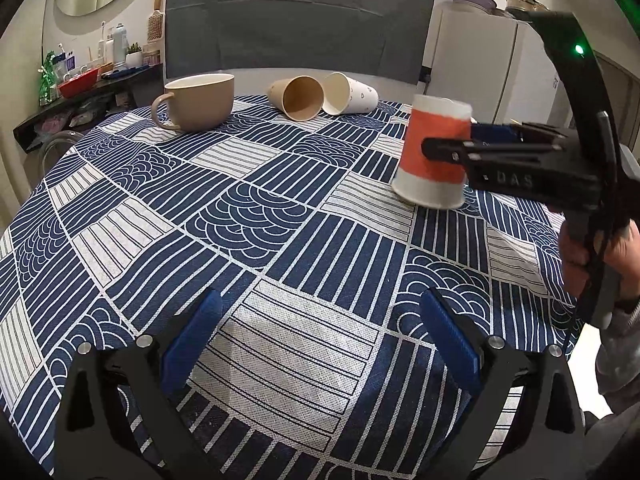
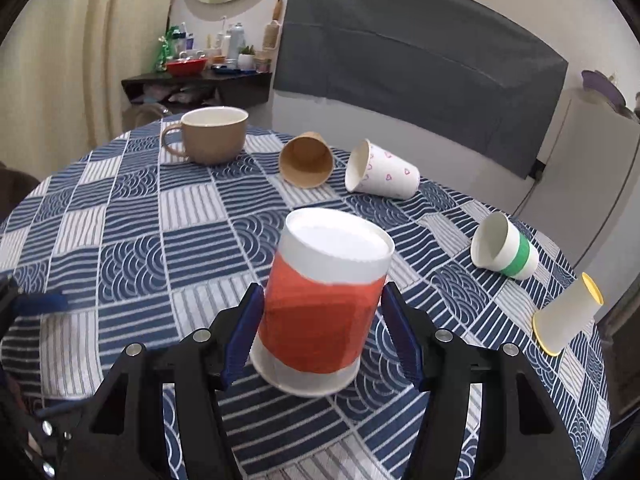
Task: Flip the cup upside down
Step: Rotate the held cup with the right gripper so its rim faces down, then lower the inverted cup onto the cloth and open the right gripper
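A white paper cup with an orange band [image 2: 320, 312] is upside down, base up, rim just at or above the patterned tablecloth. My right gripper [image 2: 322, 332] is shut on it, blue pads on both sides of the band. The left wrist view shows the same cup [image 1: 434, 152] at the right, slightly tilted, with the right gripper's finger [image 1: 444, 148] across it. My left gripper [image 1: 320, 344] is open and empty, low over the near part of the table, well apart from the cup.
A beige mug [image 2: 212, 132] stands upright at the far left. A brown paper cup [image 2: 306, 160], a heart-print cup [image 2: 384, 174], a green-banded cup [image 2: 504, 248] and a yellow-rimmed cup [image 2: 568, 312] lie on their sides. A grey chair back [image 2: 420, 60] stands behind the table.
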### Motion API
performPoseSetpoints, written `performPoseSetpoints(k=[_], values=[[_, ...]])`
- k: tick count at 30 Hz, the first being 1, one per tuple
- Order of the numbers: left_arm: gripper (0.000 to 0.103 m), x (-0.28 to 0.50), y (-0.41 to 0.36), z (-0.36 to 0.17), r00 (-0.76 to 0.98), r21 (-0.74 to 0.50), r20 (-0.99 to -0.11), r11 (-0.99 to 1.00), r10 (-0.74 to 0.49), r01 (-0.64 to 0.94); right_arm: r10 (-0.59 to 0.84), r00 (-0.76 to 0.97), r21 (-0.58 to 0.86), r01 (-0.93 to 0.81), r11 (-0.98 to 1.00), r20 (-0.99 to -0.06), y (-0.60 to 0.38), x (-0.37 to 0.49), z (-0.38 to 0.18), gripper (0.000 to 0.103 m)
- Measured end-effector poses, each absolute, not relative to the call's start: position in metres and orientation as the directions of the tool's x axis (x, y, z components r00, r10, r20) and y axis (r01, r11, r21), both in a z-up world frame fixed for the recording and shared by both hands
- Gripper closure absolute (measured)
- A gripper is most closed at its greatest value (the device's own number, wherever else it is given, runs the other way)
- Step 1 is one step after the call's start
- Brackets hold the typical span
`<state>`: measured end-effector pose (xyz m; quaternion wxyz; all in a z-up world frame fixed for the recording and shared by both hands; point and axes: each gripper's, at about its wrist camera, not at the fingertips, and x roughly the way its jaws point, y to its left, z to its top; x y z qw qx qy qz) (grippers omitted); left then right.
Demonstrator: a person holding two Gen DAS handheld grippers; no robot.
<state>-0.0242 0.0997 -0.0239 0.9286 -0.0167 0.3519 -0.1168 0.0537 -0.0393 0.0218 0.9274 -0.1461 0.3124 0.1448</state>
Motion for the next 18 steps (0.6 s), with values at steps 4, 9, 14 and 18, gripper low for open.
performPoseSetpoints(k=[4, 9, 14, 18], values=[[0.006, -0.023, 0.099, -0.025, 0.720, -0.116, -0.656, 0.973, -0.227, 0.201, 0.176, 0.770, -0.186, -0.357, 0.915, -0.614, -0.040, 0.044, 0.016, 0.047], [0.006, -0.024, 0.097, -0.025, 0.728, -0.087, -0.659, 0.981, -0.188, 0.175, 0.197, 0.759, -0.157, -0.366, 0.917, -0.621, -0.044, 0.040, 0.013, 0.047], [0.006, -0.025, 0.094, -0.024, 0.729, -0.057, -0.663, 0.983, -0.168, 0.175, 0.219, 0.765, -0.136, -0.371, 0.918, -0.606, -0.050, 0.034, 0.017, 0.036], [0.006, -0.025, 0.089, -0.024, 0.723, -0.067, -0.669, 0.983, -0.173, 0.173, 0.227, 0.779, -0.131, -0.366, 0.921, -0.584, -0.057, 0.029, 0.021, 0.026]])
